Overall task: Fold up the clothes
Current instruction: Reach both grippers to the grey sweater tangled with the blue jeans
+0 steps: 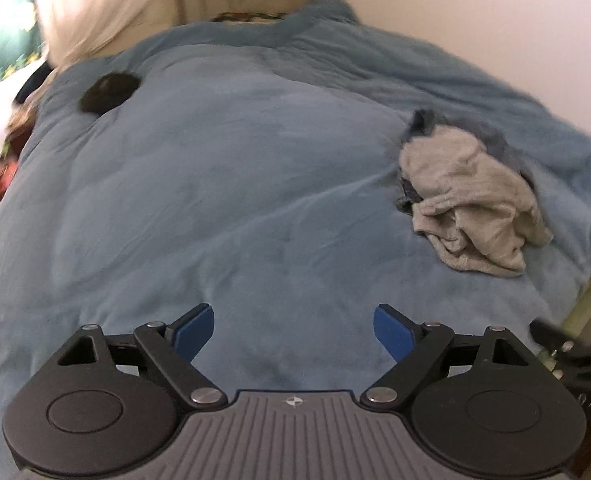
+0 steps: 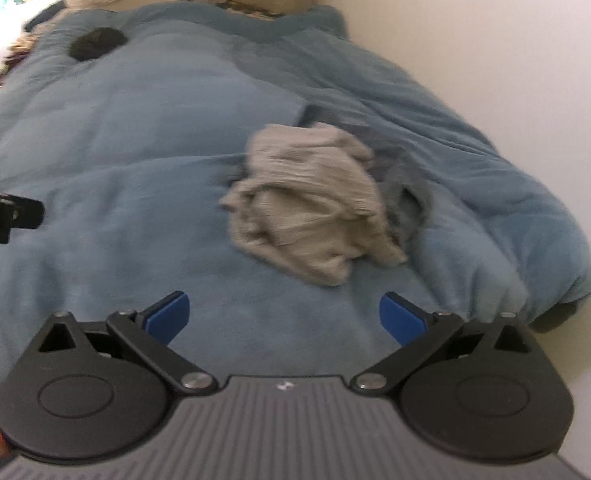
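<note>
A crumpled grey garment lies in a heap on the blue bedspread, with a darker blue-grey garment bunched behind and beside it. My left gripper is open over bare bedspread, well short and left of the heap. My right gripper is open too, a short way in front of the grey garment, nothing between its blue pads. Part of the other gripper shows at each view's edge.
A dark round object rests on the far left of the bed. A white wall runs along the bed's right side. Curtains and clutter stand at the far left. The bed's near right corner drops off.
</note>
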A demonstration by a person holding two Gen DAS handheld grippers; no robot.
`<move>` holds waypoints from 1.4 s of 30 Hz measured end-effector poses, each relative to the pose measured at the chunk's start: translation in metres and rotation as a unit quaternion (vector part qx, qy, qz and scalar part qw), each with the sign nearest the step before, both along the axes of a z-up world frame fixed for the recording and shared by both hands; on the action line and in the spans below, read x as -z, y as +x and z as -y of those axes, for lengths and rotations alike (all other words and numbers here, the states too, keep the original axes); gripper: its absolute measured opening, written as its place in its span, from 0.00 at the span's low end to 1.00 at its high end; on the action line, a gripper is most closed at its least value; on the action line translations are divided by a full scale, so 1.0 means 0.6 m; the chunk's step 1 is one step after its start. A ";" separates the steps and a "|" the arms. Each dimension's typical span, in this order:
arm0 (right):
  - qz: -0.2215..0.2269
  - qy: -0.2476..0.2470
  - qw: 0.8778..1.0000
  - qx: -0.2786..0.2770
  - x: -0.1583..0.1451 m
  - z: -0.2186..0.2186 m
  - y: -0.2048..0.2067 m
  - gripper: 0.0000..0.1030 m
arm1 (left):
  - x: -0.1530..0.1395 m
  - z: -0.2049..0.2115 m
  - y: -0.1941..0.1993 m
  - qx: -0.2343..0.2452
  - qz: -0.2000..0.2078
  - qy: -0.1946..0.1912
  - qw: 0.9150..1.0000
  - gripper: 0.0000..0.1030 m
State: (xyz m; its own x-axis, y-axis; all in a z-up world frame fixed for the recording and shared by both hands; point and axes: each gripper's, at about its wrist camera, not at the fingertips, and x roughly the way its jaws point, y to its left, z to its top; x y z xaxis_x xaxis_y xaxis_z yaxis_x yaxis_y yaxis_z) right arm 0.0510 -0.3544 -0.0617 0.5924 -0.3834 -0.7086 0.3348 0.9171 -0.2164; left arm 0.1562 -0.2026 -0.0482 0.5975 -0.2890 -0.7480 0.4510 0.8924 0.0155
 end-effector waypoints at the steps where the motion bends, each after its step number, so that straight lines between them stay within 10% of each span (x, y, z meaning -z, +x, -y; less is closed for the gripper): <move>1: -0.003 0.000 1.000 0.003 0.007 0.017 0.008 0.99 | 0.006 0.019 0.009 0.014 0.004 0.000 1.000 0.85; 14: 0.040 0.049 0.998 0.016 0.088 0.187 0.046 0.98 | 0.074 0.195 0.076 0.141 0.049 0.030 0.988 0.74; 18: 0.039 0.050 0.998 0.022 0.108 0.226 0.057 0.76 | 0.083 0.221 0.095 0.166 0.057 0.032 0.984 0.38; 22: 0.040 0.037 0.998 0.010 0.120 0.241 0.068 0.49 | 0.099 0.237 0.108 0.198 0.072 0.046 0.976 0.21; 35: 0.042 -0.004 0.999 -0.001 0.127 0.258 0.108 0.49 | 0.132 0.277 0.114 0.265 0.085 0.062 0.958 0.29; 39: 0.037 0.007 0.999 0.000 0.133 0.258 0.121 0.10 | 0.143 0.285 0.120 0.265 0.095 0.080 0.956 0.24; 42: 0.046 0.011 0.999 0.002 0.130 0.255 0.120 0.06 | 0.133 0.283 0.134 0.232 0.104 0.067 0.965 0.04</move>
